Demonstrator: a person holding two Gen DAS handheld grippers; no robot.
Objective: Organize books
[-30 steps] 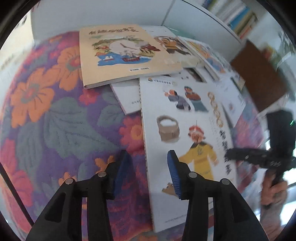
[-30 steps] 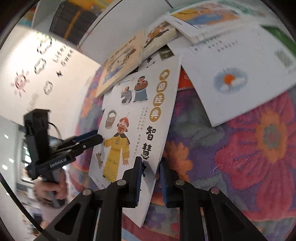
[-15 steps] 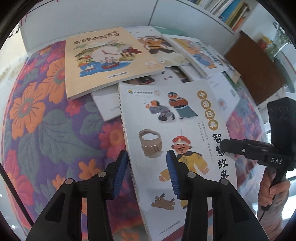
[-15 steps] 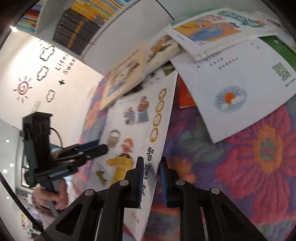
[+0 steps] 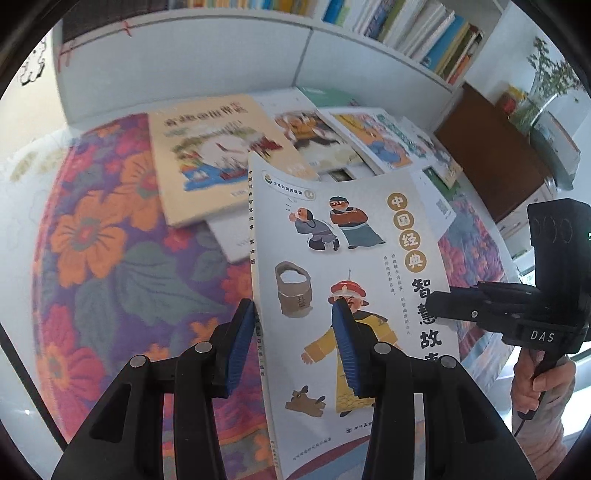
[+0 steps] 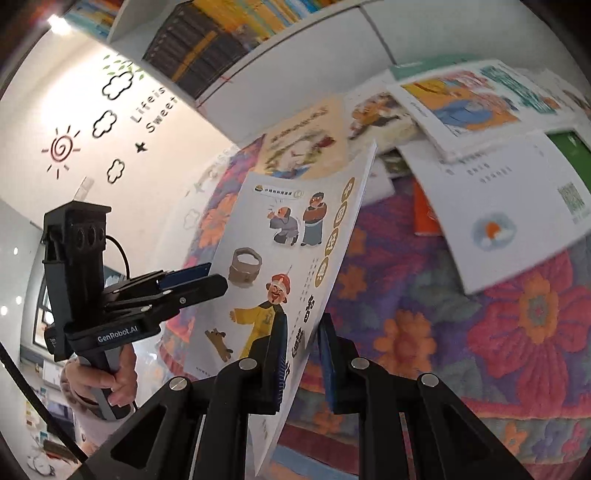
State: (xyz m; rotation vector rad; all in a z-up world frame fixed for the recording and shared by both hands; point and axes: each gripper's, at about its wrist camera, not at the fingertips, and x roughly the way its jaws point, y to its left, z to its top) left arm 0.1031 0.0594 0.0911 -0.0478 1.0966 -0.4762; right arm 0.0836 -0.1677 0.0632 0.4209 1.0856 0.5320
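The flowered cloth [image 5: 110,266] spreads across the table, and a loose heap of picture books [image 6: 472,99] lies at its far side. Only the right wrist view shows the wall with sun and cloud stickers [image 6: 62,147] at left; only the left wrist view shows a vase of green stems [image 5: 550,92] at far right. Shelves [image 5: 417,33] beyond the table hold upright rows of books. The white storybook [image 5: 354,251] is lifted off the cloth, near edge high. The right gripper [image 6: 303,354] is clamped narrowly on its right edge. The left gripper [image 5: 291,339] stands partly apart astride the spine edge; whether its pads press cannot be told.
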